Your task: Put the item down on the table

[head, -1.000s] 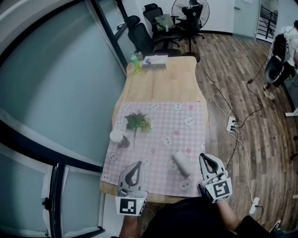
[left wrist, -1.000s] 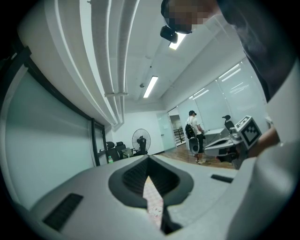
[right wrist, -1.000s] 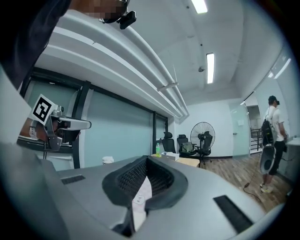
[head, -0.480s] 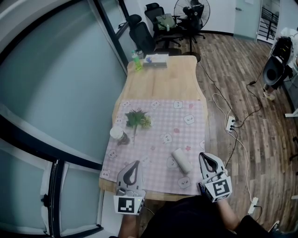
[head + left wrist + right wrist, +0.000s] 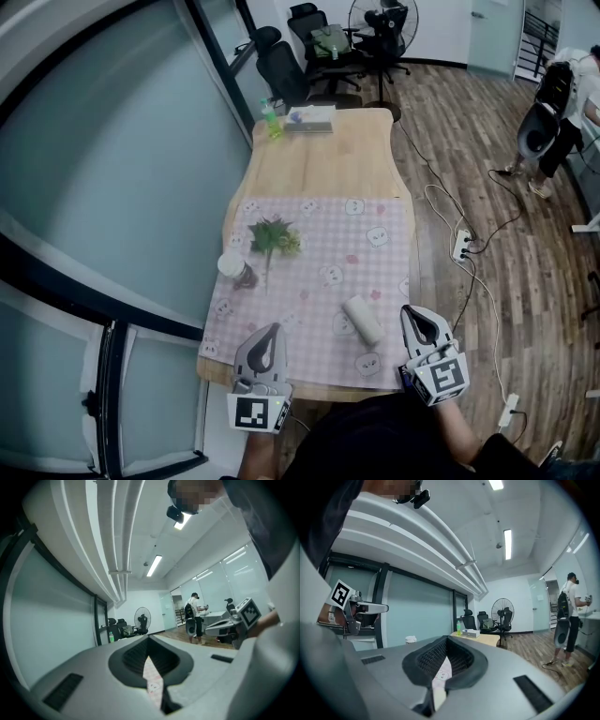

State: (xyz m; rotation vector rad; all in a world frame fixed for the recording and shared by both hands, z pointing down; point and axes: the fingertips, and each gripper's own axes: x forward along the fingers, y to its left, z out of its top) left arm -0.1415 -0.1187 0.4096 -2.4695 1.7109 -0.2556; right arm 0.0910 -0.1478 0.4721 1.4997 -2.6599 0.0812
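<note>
The long tabletop (image 5: 323,155) has a pink cloth (image 5: 375,267) on my end. My left tool (image 5: 271,330) and my right tool (image 5: 413,314) are both shut tight with nothing in them. The white roll (image 5: 362,320) lies on the cloth near my right tool.

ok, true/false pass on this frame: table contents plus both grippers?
1. The white roll lies on its side on the pink checked cloth. True.
2. The right gripper holds the roll. False: its jaws are shut on nothing, and it is apart from the roll.
3. The green bottle stands at the far end of the table. True.
4. The left gripper is wide open. False: its jaws are together, with nothing between them.
5. The leafy sprig lies right of the roll. False: it lies to the left and farther away.
</note>
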